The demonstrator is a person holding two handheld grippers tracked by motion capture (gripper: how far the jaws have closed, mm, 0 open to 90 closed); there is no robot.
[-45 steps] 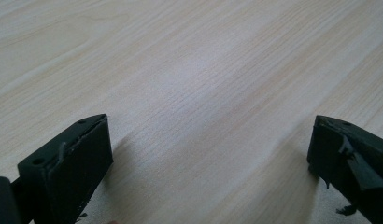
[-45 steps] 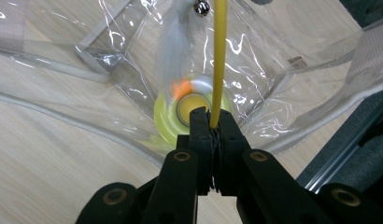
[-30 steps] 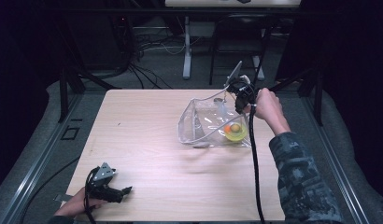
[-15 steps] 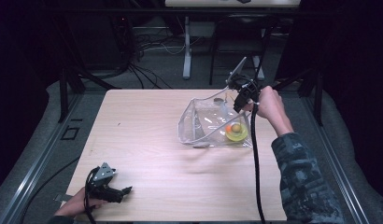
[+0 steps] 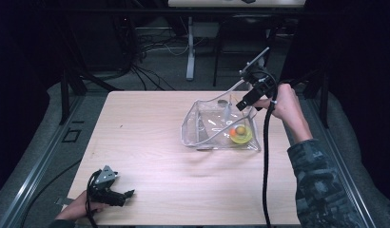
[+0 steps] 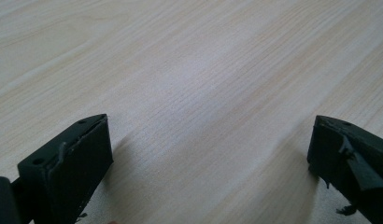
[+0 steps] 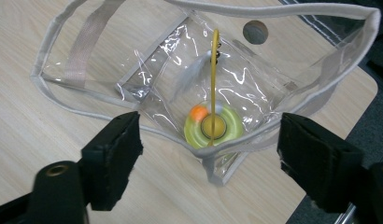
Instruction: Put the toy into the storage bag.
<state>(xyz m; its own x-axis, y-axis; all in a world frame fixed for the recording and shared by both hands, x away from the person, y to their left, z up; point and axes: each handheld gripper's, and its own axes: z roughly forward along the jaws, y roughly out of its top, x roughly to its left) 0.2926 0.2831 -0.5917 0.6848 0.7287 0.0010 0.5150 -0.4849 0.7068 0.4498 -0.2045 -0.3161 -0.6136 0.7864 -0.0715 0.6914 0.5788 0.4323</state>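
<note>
A clear plastic bag [image 5: 198,124] with grey trim lies open on the right half of the table. Inside it rests a yellow-green ring toy [image 5: 240,134] with an orange ball, a thin yellow wand and a grey feather. In the right gripper view the toy [image 7: 227,128] sits at the bag's bottom with the wand [image 7: 215,60] rising from it. My right gripper [image 5: 240,103] hovers above the bag's far right edge. Its jaws [image 7: 210,142] have just been opening, stand wide and hold nothing. My left gripper [image 5: 129,194] rests open at the near left, over bare wood [image 6: 208,149].
The bag's grey rim [image 7: 54,88] and strap handles spread over the light wooden tabletop [image 5: 145,142]. A round hole [image 7: 255,31] in the table lies beyond the bag. The right gripper's black cable [image 5: 266,166] hangs down along the forearm. Dark floor and cables surround the table.
The right gripper has lifted a little away from the bag and its jaws have spread apart. The toy stays in the bag. The left gripper has not moved.
</note>
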